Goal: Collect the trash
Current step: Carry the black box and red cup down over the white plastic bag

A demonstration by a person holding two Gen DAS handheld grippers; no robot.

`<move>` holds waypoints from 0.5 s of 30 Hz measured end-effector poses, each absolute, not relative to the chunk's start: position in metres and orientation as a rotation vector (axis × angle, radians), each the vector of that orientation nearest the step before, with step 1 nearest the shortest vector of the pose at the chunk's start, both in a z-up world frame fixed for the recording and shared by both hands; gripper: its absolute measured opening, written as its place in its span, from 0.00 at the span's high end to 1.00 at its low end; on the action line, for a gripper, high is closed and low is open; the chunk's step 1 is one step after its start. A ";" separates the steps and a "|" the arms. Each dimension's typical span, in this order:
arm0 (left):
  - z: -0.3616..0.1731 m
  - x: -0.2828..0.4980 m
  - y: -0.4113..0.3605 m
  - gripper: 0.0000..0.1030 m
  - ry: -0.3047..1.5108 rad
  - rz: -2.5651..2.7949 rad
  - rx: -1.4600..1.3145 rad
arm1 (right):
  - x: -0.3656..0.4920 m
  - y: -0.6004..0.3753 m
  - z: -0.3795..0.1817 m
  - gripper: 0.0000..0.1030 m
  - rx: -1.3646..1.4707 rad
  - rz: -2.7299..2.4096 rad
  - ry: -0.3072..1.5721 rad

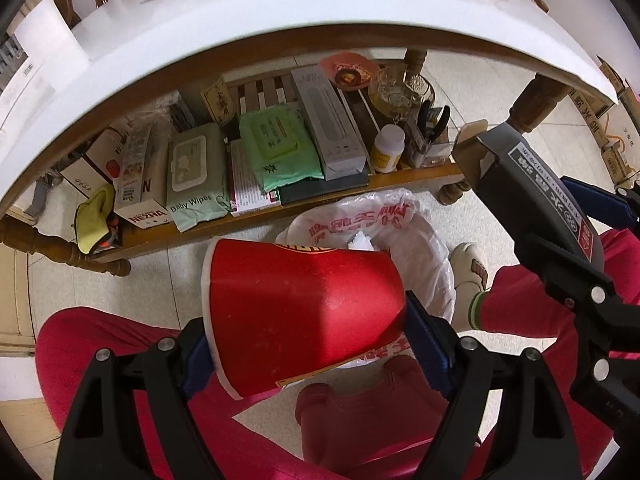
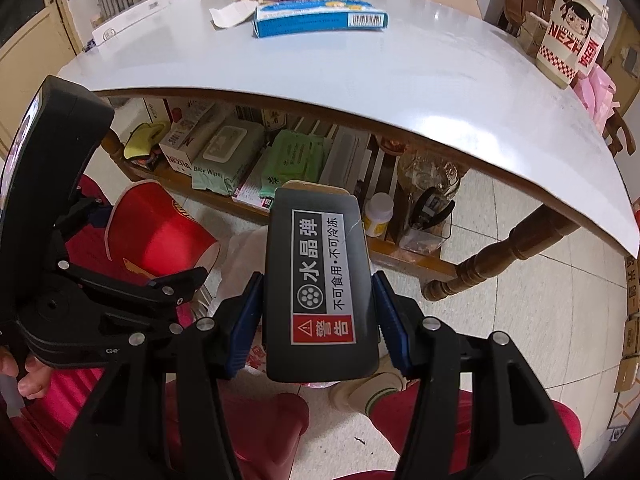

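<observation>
My left gripper (image 1: 308, 344) is shut on a red paper cup (image 1: 300, 312), held on its side just above a bin lined with a white plastic bag (image 1: 416, 240) on the floor. My right gripper (image 2: 318, 320) is shut on a black carton (image 2: 320, 280) with a white warning label, held to the right of the cup and over the bin. The carton also shows in the left wrist view (image 1: 532, 204), and the cup in the right wrist view (image 2: 156, 232). The bag (image 2: 240, 256) is mostly hidden behind the carton there.
A white-topped table (image 2: 400, 80) stands ahead, with a blue box (image 2: 320, 18), torn paper (image 2: 230, 14) and a Nezha cup (image 2: 568, 28) on it. Its lower shelf (image 1: 280, 216) holds wipes, boxes and bottles. The person's red-trousered legs (image 1: 120, 344) flank the bin.
</observation>
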State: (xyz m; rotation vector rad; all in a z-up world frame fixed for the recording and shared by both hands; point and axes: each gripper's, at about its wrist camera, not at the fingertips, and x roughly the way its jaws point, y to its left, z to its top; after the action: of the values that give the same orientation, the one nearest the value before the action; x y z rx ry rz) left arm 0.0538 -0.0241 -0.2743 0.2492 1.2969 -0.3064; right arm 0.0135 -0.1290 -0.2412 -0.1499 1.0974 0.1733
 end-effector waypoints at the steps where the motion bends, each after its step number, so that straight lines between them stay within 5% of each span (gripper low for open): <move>1: -0.276 0.054 -0.024 0.23 1.301 -0.307 0.250 | 0.015 -0.129 -0.244 0.48 -0.149 0.172 1.104; 15: -0.322 0.069 -0.024 0.23 1.404 -0.303 0.248 | 0.025 -0.135 -0.287 0.48 -0.128 0.162 1.191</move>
State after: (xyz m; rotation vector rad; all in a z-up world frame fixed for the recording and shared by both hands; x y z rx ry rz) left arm 0.0686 -0.0237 -0.3222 0.2479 1.4043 -0.3027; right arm 0.0247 -0.1352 -0.2868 -0.1277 1.1909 0.1619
